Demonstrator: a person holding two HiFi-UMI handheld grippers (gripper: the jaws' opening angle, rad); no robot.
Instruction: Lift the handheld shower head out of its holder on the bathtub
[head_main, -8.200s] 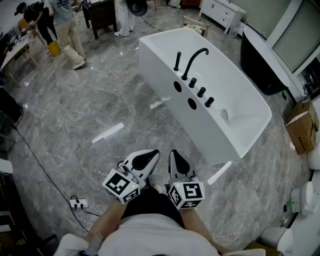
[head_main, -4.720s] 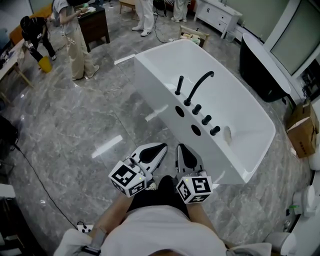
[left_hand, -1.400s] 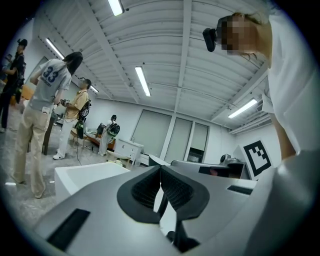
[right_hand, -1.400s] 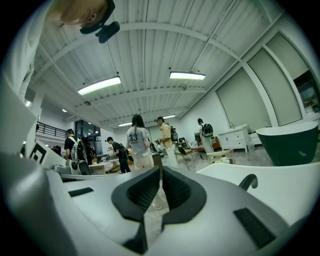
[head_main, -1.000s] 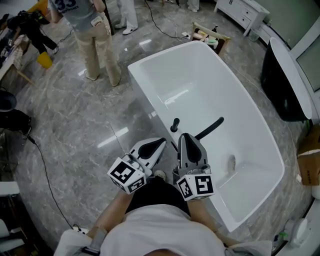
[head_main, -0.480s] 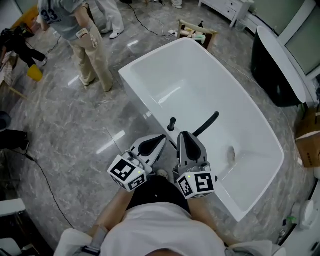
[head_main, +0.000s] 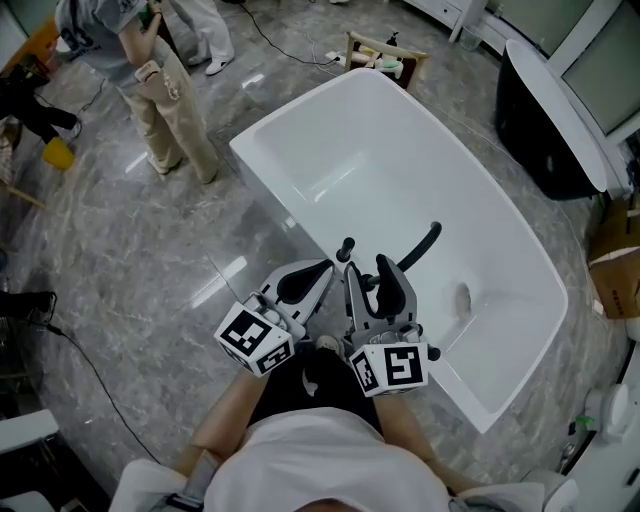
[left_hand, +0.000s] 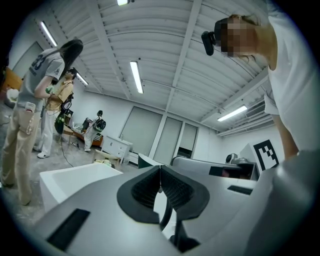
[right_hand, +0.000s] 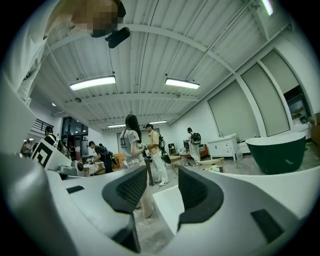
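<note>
While the left gripper (head_main: 322, 272) was closed, its pads together on nothing, the right gripper (head_main: 368, 278) had its jaws wide apart. They had just been opening, and nothing lay between them. Handheld shower head (head_main: 346, 248): a black piece standing upright on the near rim of the white bathtub (head_main: 420, 160), not yet lifted, just ahead of the right gripper's tips and beside the curved black spout (head_main: 422, 247). A person (head_main: 170, 95) stood on the grey floor (head_main: 150, 250) beyond the tub.
</note>
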